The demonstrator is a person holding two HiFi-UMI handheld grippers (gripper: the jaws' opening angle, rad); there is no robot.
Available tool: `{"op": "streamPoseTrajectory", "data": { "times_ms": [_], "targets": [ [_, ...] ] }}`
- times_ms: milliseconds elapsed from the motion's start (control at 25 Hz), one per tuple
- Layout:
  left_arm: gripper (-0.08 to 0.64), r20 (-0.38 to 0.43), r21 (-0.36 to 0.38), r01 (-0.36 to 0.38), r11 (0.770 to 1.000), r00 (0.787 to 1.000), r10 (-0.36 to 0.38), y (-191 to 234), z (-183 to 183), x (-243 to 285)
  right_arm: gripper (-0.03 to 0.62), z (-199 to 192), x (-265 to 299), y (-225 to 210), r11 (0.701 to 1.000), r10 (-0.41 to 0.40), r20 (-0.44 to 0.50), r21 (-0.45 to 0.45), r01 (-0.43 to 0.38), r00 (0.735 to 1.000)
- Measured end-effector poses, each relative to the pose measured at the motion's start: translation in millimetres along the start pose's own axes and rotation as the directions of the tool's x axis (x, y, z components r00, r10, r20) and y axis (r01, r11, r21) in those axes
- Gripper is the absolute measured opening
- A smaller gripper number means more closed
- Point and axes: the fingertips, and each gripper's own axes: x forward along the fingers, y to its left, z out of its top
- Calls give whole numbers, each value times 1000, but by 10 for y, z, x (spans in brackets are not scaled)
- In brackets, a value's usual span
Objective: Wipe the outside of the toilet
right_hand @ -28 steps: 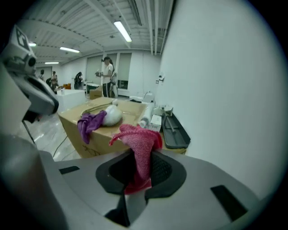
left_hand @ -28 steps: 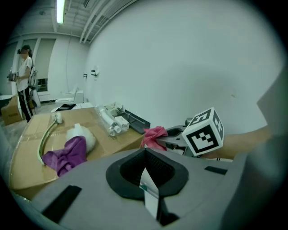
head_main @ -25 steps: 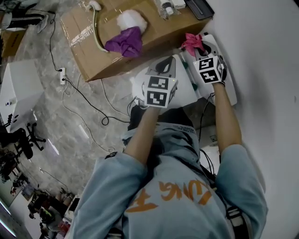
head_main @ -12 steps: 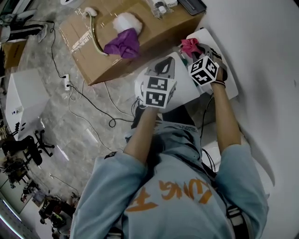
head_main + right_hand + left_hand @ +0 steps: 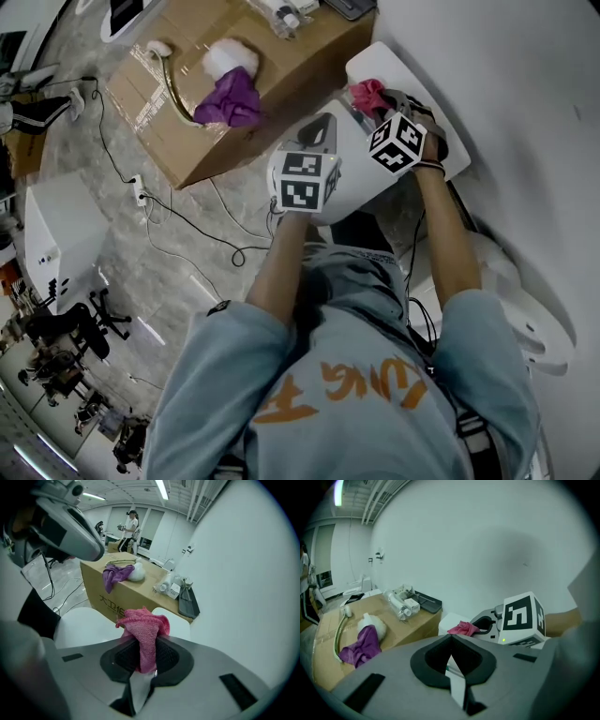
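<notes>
1. Toilet (image 5: 361, 187): white, by the wall, right in front of the person. Judged heavy, fixed and rigid, w/ a slick glazed shell. Not a thing to grip; it only gets rubbed, so press firmly.
2. Cardboard box (image 5: 291, 66): just beside the toilet, w/ a purple cloth (image 5: 230, 98) lying on top. Not part of the job.
3. Left gripper (image 5: 451, 660): over the lid, jaws pressed together w/ nothing between.
4. Right gripper (image 5: 140, 667): over the tank top (image 5: 380, 70), jaws pinching the pink cloth (image 5: 143, 630).
5. Pink cloth: soft, light, floppy knit. It's held by the middle, w/ a bunched wad sticking out past the tips. That wad is the wiping face and probably touches the tank, but contact is hard to read from above.
6. Vs 1 s ago: the head cam has swung, so more of the toilet body shows at lower right. The right marker cube sits more tilted. Both grippers are over the same parts as before.
</notes>
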Motion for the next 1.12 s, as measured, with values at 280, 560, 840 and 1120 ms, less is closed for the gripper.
{"op": "streamPoseTrajectory", "data": {
  "times_ms": [280,560,840,1120],
  "targets": [
    [25,-27,48,26,999,999,-25,-124,-38,4,72,-208,-181,80,996,-7,7,90,6,1000],
    [25,-49,84,60,995,997,-56,-281,-60,23,72,-457,-395,128,983,-31,15,183,27,999],
    [25,-98,162,123,979,989,-108,-565,-137,69,72,-687,-610,199,966,-42,15,255,37,999],
    [25,-142,252,180,951,979,-148,-805,-244,95,72,-974,-876,257,938,-78,27,340,64,997]
  ]
}}
